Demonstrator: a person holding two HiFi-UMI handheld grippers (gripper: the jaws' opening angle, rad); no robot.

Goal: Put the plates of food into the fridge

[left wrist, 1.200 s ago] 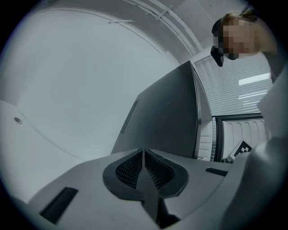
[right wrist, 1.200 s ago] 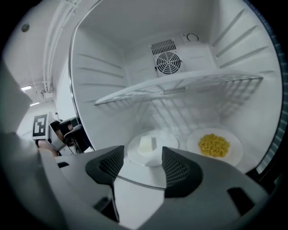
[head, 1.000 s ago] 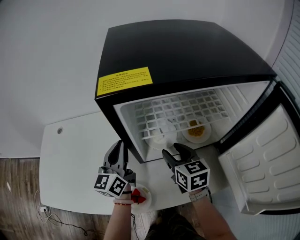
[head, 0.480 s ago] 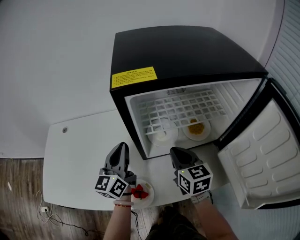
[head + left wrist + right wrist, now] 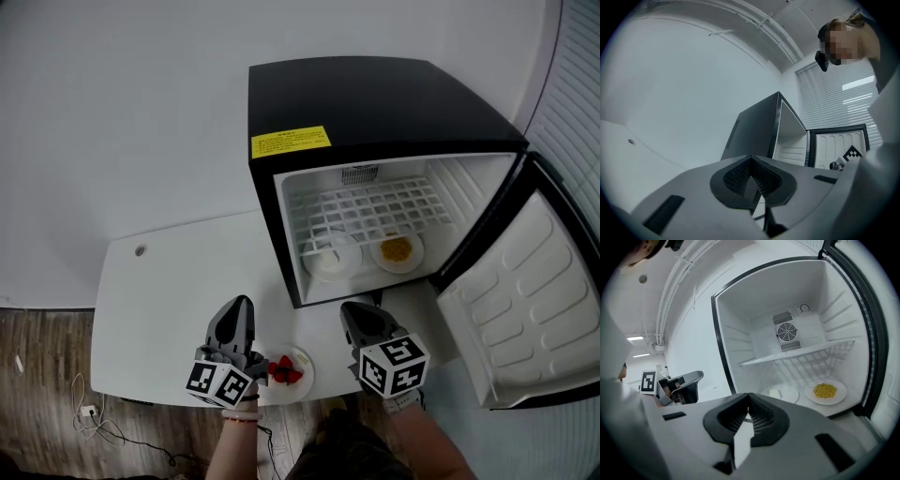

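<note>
The black fridge (image 5: 375,103) stands open on the white table (image 5: 178,281). On its floor sit a plate of white food (image 5: 333,255) and a plate of yellow food (image 5: 397,251); the right gripper view also shows the yellow plate (image 5: 826,391) and the white plate (image 5: 785,393). A third plate with red food (image 5: 286,372) lies at the table's front edge, between my grippers. My left gripper (image 5: 242,305) is shut and holds nothing, just left of that plate. My right gripper (image 5: 352,309) is shut and empty, in front of the fridge opening.
The fridge door (image 5: 525,300) hangs wide open to the right, close to my right gripper. A wire shelf (image 5: 375,208) spans the fridge above the two plates. A white wall is behind. Wooden floor with a cable (image 5: 84,417) lies left of the table.
My right gripper's jaws have closed. Both grippers have drawn back from the fridge toward the table's front edge. The plate with red food now shows fully between them.
</note>
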